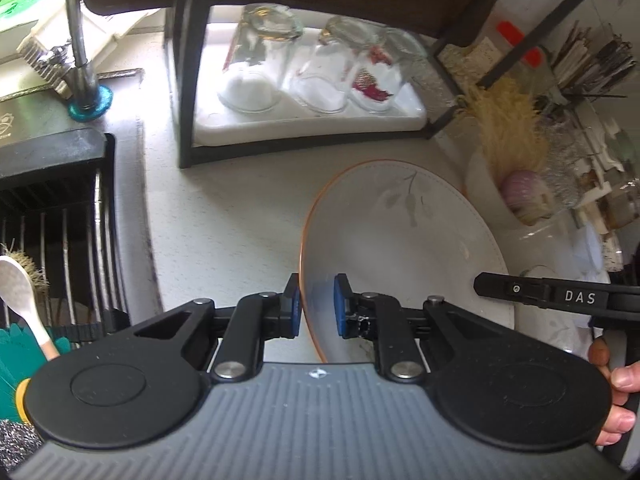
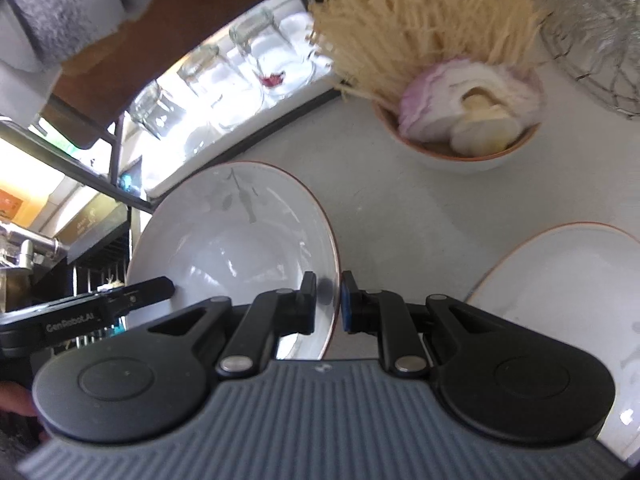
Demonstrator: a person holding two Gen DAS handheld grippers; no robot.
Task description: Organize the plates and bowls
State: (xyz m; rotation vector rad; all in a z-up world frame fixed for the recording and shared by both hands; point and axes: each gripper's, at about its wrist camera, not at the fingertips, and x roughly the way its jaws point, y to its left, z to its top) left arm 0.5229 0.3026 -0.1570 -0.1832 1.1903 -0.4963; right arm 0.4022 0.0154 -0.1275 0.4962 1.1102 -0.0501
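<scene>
Behind left gripper [image 1: 316,306], plate [image 1: 400,240] rim hidden, blurry

Both grippers, left gripper [image 1: 316,306] and right gripper [image 2: 328,304]: ribbed grey housings, black linkages, silver pivot screws, blue pads [image 1: 341,304]; "DAS", "GenRobot.AI" lettering.

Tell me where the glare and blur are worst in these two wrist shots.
Right wrist view: the tray of upturned glasses is blown out by backlight, and the straw-colored bundle is smeared with blur. Left wrist view: exposure is more even, though the white tray under the glasses is bright, the clutter at the right edge is soft, and the fisheye bends the dark shelf frame.
</scene>
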